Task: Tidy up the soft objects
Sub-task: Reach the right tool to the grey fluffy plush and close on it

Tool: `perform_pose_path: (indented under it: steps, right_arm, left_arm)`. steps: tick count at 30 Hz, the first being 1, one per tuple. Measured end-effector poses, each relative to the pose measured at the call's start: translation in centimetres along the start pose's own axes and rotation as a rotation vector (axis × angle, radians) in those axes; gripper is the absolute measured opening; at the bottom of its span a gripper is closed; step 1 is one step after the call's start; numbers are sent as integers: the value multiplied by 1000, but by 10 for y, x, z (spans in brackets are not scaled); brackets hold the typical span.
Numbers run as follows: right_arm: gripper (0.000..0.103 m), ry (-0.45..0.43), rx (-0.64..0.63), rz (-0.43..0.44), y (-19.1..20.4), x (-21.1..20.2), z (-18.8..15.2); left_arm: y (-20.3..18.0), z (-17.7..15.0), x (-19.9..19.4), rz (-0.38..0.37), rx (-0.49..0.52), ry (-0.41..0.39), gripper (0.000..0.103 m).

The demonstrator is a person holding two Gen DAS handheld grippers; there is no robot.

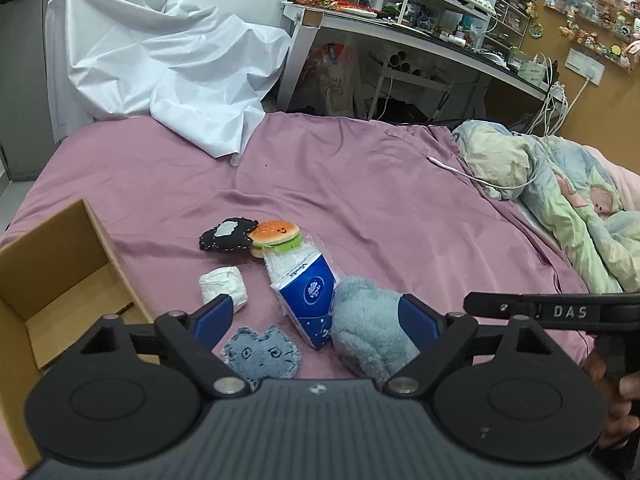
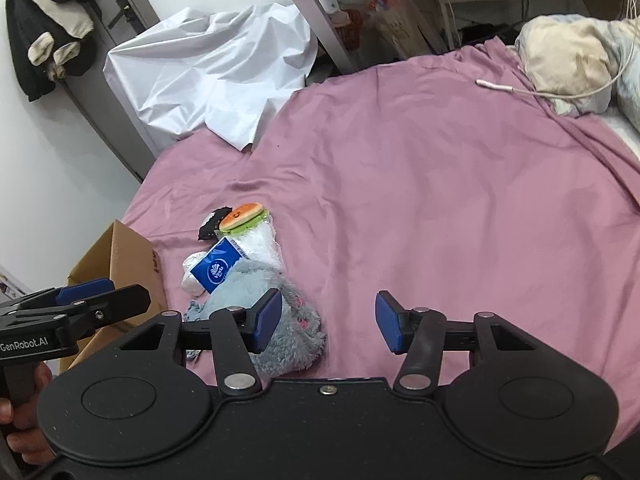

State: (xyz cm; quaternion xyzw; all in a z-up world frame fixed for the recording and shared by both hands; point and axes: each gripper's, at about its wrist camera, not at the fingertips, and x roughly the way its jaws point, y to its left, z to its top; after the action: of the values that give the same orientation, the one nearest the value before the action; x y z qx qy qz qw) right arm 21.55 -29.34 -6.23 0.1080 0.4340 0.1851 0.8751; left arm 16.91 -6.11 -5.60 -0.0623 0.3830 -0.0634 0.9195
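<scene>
Both hand-held grippers hover with jaws spread wide and empty above a pink bed [image 1: 360, 184]. Under the left hand-held gripper [image 1: 316, 316] lie a fluffy grey plush [image 1: 364, 320], a blue tissue pack [image 1: 308, 296] and a hamburger toy [image 1: 276, 234]. A cardboard box [image 1: 60, 264] sits left. The right hand-held gripper [image 2: 328, 320] hangs over bare sheet.

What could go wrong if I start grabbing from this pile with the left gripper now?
1. The tissue pack leans against the fluffy grey plush and hamburger toy; lifting one may drag the others.
2. The denim cat patch lies flat on the pink sheet, so the open left gripper might pinch fabric too.
3. The cardboard box sits at the bed's edge and could get nudged.
</scene>
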Motion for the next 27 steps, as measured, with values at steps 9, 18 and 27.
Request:
perform_pose_path:
  steps: [9,18,27]
  right_arm:
    - [52,21,64,15,-1,26,1]
    - [52,47,164,19,-9,45,-4]
    - [56,111,120,37,6,49,-18]
  left_arm:
    - [0,1,19,5,-84,22,79]
    - [3,-9,36,-13,-158,64,62]
    - [16,-15,38,-41,-236,85,55]
